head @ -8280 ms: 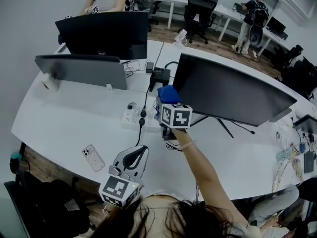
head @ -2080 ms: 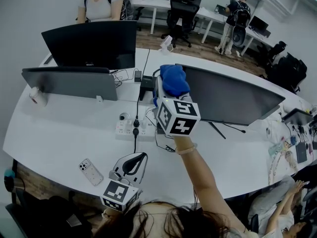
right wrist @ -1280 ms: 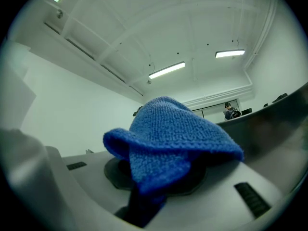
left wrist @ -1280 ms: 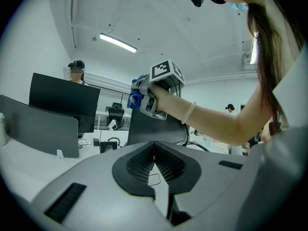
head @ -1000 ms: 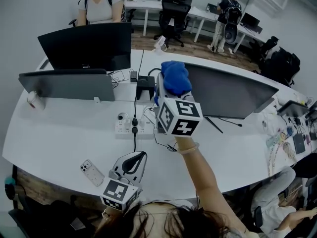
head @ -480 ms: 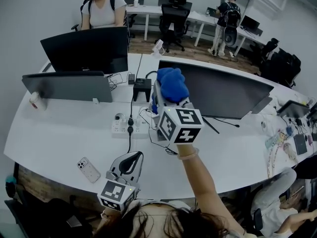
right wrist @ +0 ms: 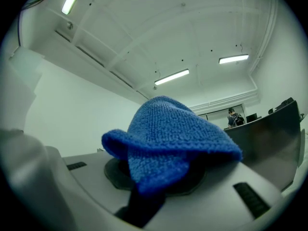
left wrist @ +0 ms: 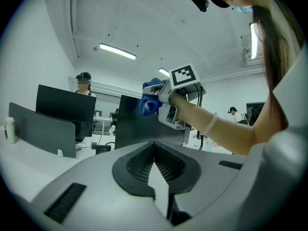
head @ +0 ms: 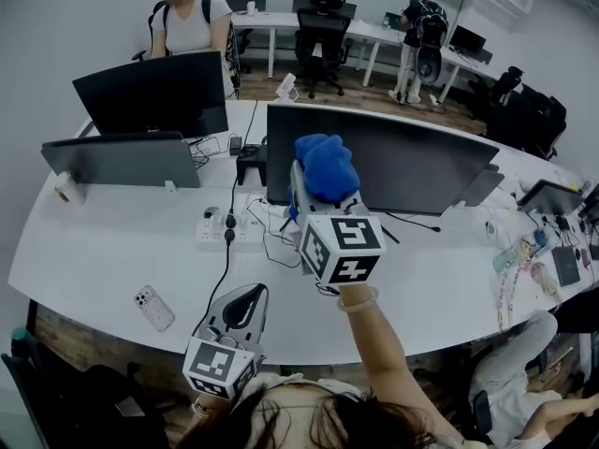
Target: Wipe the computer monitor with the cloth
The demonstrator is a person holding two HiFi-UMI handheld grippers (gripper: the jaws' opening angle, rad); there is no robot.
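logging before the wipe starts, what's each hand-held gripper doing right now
Left hand-held gripper: closed, nothing in it.
Right hand-held gripper: closed on the blue cloth.

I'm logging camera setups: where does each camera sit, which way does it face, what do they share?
Head view: on the person's head, steeply down at the desk and monitor; shows hair, the right arm, the right gripper clamping the cloth, the left gripper low.
Left gripper view: on that gripper, along its shut, empty jaws toward the monitor; shows the right arm and hair.
Right gripper view: on that gripper, tilted up at the ceiling past the cloth; no body.
Shared: cloth and monitor in all three.
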